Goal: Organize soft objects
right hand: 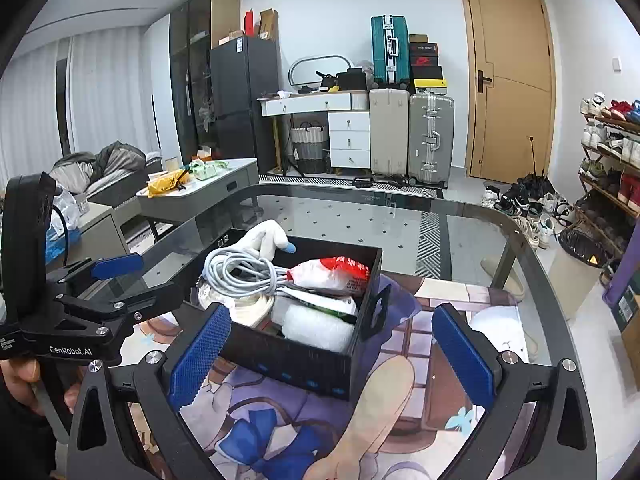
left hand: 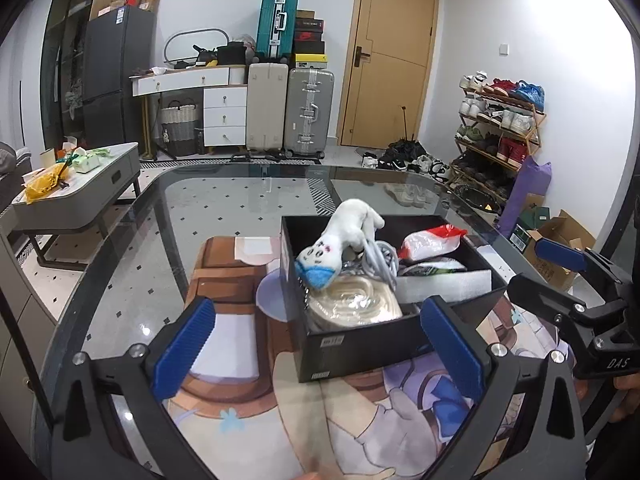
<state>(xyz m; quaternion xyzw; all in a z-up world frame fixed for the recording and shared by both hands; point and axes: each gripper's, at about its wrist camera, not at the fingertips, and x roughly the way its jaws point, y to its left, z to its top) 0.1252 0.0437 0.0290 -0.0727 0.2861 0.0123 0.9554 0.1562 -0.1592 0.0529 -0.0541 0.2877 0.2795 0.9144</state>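
Surface: glass table (left hand: pixel 224 200) in a cluttered living room, with a printed cartoon mat (left hand: pixel 240 420) spread under the work area.
Left gripper (left hand: pixel 316 344): jaws spread wide and holding nothing, just short of the near wall of the black box (left hand: pixel 360 344).
Right gripper (right hand: pixel 330 354): also wide apart and empty, facing the box from its other side; each tool shows in the other's view, flanking the box.
Box contents, near side: clear bag of beige material (left hand: pixel 352 304) and a white foam block (left hand: pixel 444 284) lying low inside.
Box contents, middle: coiled grey cable (right hand: pixel 240 272) resting on top, beside a red-and-white packet (right hand: pixel 336 274).
Plush toy (left hand: pixel 344 240): white with a blue end, draped over the box's rim at the far corner, part inside and part hanging out.
Progress: the soft items appear gathered in the box; the toy looks like the piece left to settle.
Risk, toy: it sits high and off-balance, so a nudge to the box could tip it out onto the glass.
Risk, cable: a finger reaching for the toy could snag a loop and drag the coil out.
Risk, box: light and on a smooth mat, it may slide if pushed from one side only.
Background: suitcases (left hand: pixel 288 108), a wooden door (left hand: pixel 392 52), a shoe rack (left hand: pixel 500 120).
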